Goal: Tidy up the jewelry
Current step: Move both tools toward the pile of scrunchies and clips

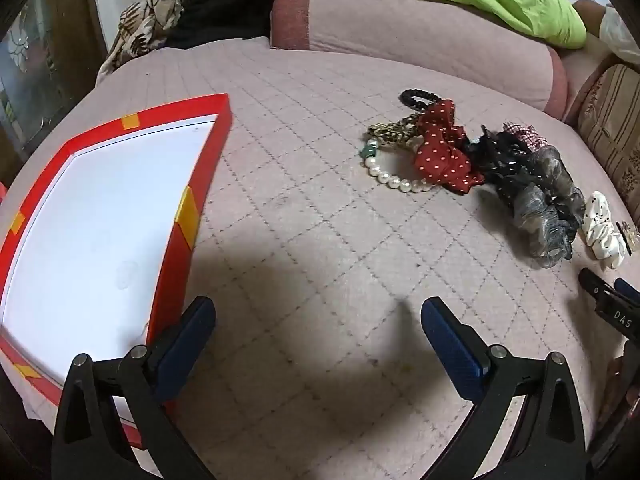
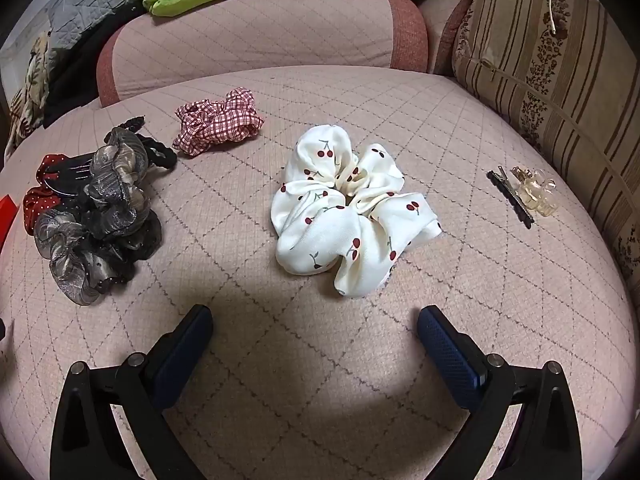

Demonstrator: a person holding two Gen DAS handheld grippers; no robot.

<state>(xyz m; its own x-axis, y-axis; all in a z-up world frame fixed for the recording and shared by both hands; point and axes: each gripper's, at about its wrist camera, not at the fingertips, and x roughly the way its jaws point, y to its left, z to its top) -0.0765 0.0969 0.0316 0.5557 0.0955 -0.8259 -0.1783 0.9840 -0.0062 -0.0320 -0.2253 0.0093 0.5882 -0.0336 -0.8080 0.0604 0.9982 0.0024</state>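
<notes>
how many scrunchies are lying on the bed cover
3 clearly: a white cherry-print scrunchie in the middle, a red checked scrunchie behind it to the left, a grey sheer scrunchie on the left pile. That pile may hide more.

One piece of lettering is showing in the two views. In the left wrist view, the white capitals "DAS" are standing on the black body of the other handheld gripper, which is entering at the right edge of the frame; the letters are running slightly downhill toward the right, and the frame edge is cutting the body off just past them, so whether more letters follow cannot be told. The red shallow cardboard tray with yellow tape patches is carrying no readable print. In the right wrist view, no text, label, brand or number is showing on any surface.
</notes>
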